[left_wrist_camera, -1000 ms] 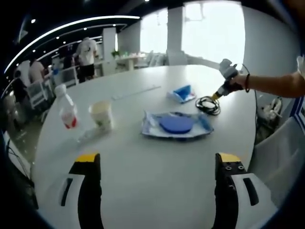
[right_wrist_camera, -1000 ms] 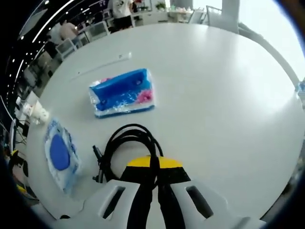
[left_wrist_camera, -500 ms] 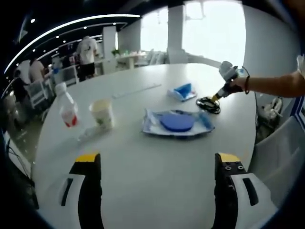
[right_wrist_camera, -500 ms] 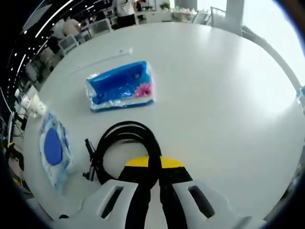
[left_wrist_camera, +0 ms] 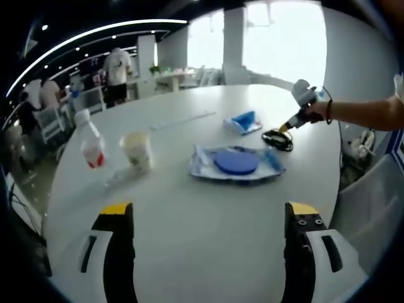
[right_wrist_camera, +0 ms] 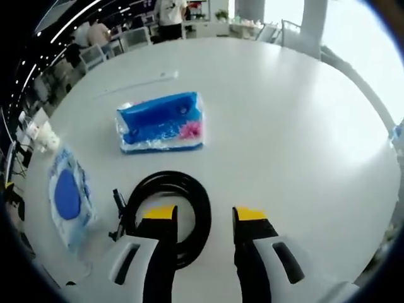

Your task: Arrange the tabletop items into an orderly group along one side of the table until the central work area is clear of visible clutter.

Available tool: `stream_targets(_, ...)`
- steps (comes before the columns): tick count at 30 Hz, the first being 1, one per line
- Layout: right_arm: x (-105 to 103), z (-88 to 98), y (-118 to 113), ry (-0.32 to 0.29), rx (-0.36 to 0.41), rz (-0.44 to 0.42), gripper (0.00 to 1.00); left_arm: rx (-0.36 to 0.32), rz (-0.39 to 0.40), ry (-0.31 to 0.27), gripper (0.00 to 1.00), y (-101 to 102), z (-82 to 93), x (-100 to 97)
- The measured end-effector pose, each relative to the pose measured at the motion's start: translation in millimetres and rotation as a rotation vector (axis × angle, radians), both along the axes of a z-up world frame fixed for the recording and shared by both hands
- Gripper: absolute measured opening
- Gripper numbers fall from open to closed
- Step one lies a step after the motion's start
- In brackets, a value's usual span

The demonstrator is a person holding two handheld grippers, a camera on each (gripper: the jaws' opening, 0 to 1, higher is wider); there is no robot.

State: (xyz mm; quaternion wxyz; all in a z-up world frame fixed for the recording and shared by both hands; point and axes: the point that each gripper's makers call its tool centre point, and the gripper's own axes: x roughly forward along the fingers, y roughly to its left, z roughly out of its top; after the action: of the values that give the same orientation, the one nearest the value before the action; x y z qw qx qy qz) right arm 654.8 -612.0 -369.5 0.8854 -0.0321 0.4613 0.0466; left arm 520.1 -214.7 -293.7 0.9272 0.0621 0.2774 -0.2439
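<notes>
Hovering parted over the coiled black cable [right_wrist_camera: 165,218], the right tongs [right_wrist_camera: 203,213] should probably be closed on one strand, while the left tongs [left_wrist_camera: 207,212] are held open and empty above the surface [left_wrist_camera: 189,214].

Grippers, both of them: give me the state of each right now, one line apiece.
Left gripper: open, holding nothing, above bare table.
Right gripper: open, holding nothing, jaws straddling the near side of the black cable coil.
</notes>
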Motion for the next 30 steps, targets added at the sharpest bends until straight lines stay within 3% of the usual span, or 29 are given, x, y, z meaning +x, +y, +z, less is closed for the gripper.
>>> stream_targets(8,8.6,25.3,10.6,-0.097,0.056,0.009,0.56,-0.004,0.003,-0.002,0.98,-0.6,0.8,-0.2)
stream_targets(12,3.2,27.5,19.0,-0.096,0.074,0.03,0.69,-0.007,0.0,0.011,0.98,-2.1,-1.5,-1.4)
stream_targets(19,-9.8,30.9,30.4,-0.097,0.07,0.056,0.78,-0.051,-0.006,0.018,0.97,-8.2,-0.2,-2.0)
stream_targets(23,-17.3,34.7,42.2,-0.101,0.079,0.081,0.87,-0.039,-0.013,0.019,0.97,-9.1,-1.4,-2.0)
stream_targets(26,-23.7,34.4,53.6,-0.098,0.048,0.145,1.0,-0.04,-0.018,0.021,0.97,-10.5,-1.6,-2.0)
stream_targets(30,-32.5,33.0,66.7,-0.071,0.079,0.173,0.99,-0.03,-0.031,0.026,0.97,-12.4,-2.8,-2.3)
